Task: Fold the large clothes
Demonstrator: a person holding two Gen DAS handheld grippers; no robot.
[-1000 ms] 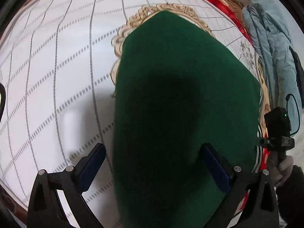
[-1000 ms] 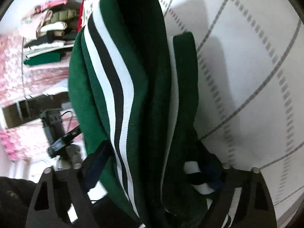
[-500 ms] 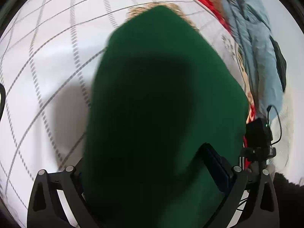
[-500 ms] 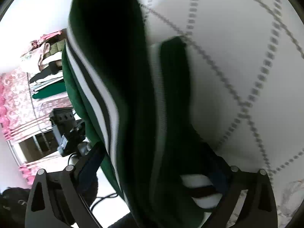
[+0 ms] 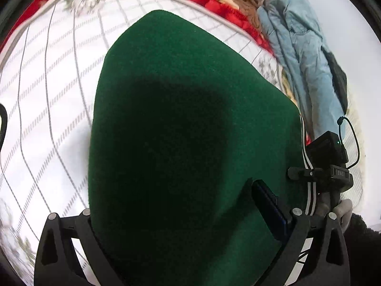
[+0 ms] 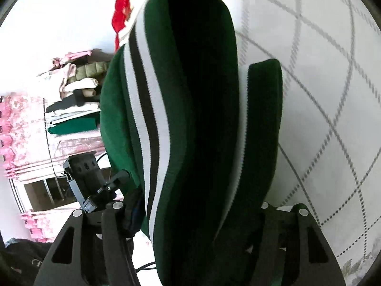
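A folded dark green garment (image 5: 190,131) fills the left wrist view, lying between the fingers of my left gripper (image 5: 176,214); its left fingertip is hidden under the cloth and the blue right pad (image 5: 269,205) presses against it. In the right wrist view the same garment (image 6: 202,119), with white and black stripes along its edge, is held lifted between the fingers of my right gripper (image 6: 197,214) above the white gridded bed sheet (image 6: 321,95). Both grippers are shut on the garment.
The white gridded bed sheet (image 5: 47,95) spreads to the left, with a red patterned blanket (image 5: 214,2) at its far edge. A light blue jacket (image 5: 300,47) lies at the right. A shelf of stacked clothes (image 6: 73,95) stands beyond the bed.
Both grippers have carried the green garment across the bed; the sheet's far edge and the red blanket have come into the left view. The left fingertip is now hidden under the cloth.
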